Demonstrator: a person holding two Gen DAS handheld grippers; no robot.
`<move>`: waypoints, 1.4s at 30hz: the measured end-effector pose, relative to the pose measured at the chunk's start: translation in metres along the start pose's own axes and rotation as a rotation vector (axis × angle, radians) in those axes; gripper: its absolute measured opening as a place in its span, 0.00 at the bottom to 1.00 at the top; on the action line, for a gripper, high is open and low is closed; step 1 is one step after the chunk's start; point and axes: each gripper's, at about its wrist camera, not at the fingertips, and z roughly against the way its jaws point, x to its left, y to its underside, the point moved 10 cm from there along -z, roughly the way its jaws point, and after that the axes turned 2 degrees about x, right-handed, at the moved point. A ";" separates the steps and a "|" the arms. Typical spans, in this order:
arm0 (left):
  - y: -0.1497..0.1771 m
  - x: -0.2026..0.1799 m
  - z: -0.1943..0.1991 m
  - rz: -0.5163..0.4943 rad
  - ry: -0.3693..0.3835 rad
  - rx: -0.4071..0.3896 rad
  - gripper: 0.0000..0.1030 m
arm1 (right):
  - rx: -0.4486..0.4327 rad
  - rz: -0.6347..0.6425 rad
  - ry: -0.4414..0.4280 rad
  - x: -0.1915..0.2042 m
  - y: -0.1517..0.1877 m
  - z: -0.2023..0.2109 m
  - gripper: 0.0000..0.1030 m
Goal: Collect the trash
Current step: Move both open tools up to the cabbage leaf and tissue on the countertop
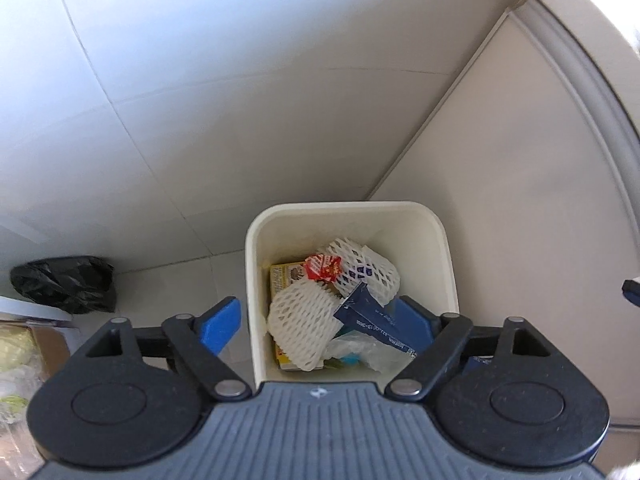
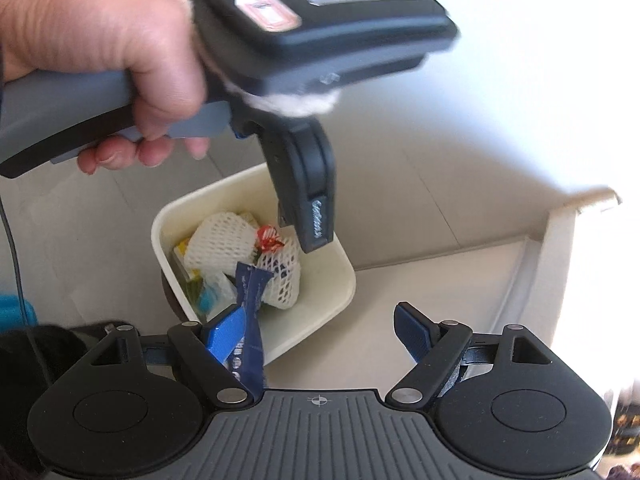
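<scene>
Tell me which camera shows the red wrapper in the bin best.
The left wrist view. There the red wrapper lies in plain sight on the white foam nets in the cream bin, sharp and unobstructed. The right wrist view shows it too, but smaller, and the left gripper, hanging right beside it, crowds the view.

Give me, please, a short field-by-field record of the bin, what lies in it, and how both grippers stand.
bin: cream bin on the tiled floor, no lid seen
contents: two white foam nets, red wrapper, yellow box, dark blue packet, clear plastic
left gripper: open above the bin, nothing between its fingers
right gripper: open, over the bin's near rim
person's hand: grips the left gripper's handle
elsewhere: black bag on the floor
</scene>
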 end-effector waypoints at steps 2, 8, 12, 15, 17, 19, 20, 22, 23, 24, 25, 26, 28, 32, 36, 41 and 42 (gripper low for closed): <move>0.001 -0.001 0.010 -0.013 -0.012 -0.006 0.84 | -0.009 -0.035 -0.005 -0.004 0.004 0.008 0.83; 0.005 -0.001 0.038 -0.033 -0.036 -0.043 0.88 | -0.053 -0.123 0.002 -0.017 0.012 0.030 0.83; 0.009 -0.002 0.060 -0.028 -0.042 -0.080 0.91 | -0.092 -0.205 0.009 -0.030 0.017 0.049 0.83; 0.012 -0.005 0.077 -0.030 -0.052 -0.100 0.92 | -0.119 -0.282 -0.009 -0.040 0.026 0.062 0.83; 0.014 -0.009 0.088 -0.028 -0.053 -0.114 0.93 | -0.140 -0.335 -0.023 -0.047 0.034 0.071 0.83; 0.014 -0.011 0.101 -0.020 -0.052 -0.130 0.94 | -0.161 -0.391 -0.025 -0.058 0.043 0.087 0.83; 0.014 -0.013 0.106 -0.017 -0.051 -0.135 0.95 | -0.166 -0.414 -0.022 -0.063 0.048 0.092 0.83; 0.014 -0.018 0.115 -0.015 -0.050 -0.147 0.95 | -0.177 -0.461 -0.018 -0.073 0.058 0.101 0.84; 0.014 -0.021 0.120 -0.014 -0.052 -0.154 0.96 | -0.181 -0.487 -0.021 -0.078 0.064 0.106 0.84; 0.013 -0.024 0.125 -0.014 -0.051 -0.162 0.96 | -0.187 -0.512 -0.027 -0.083 0.069 0.110 0.84; 0.012 -0.028 0.129 -0.015 -0.048 -0.173 0.97 | -0.194 -0.540 -0.034 -0.088 0.074 0.114 0.84; 0.011 -0.032 0.134 -0.017 -0.046 -0.183 0.97 | -0.201 -0.573 -0.040 -0.094 0.080 0.119 0.84; 0.009 -0.043 0.144 -0.022 -0.040 -0.202 0.99 | -0.214 -0.627 -0.039 -0.106 0.092 0.127 0.88; 0.004 -0.067 0.160 -0.050 -0.029 -0.232 0.99 | -0.236 -0.699 -0.004 -0.132 0.115 0.141 0.90; -0.002 -0.092 0.171 -0.084 -0.017 -0.257 0.99 | -0.249 -0.775 0.020 -0.156 0.140 0.150 0.92; -0.014 -0.126 0.181 -0.118 0.003 -0.287 0.99 | -0.249 -0.872 0.040 -0.181 0.175 0.152 0.92; -0.016 -0.134 0.182 -0.125 0.009 -0.293 0.99 | -0.248 -0.887 0.045 -0.186 0.182 0.152 0.93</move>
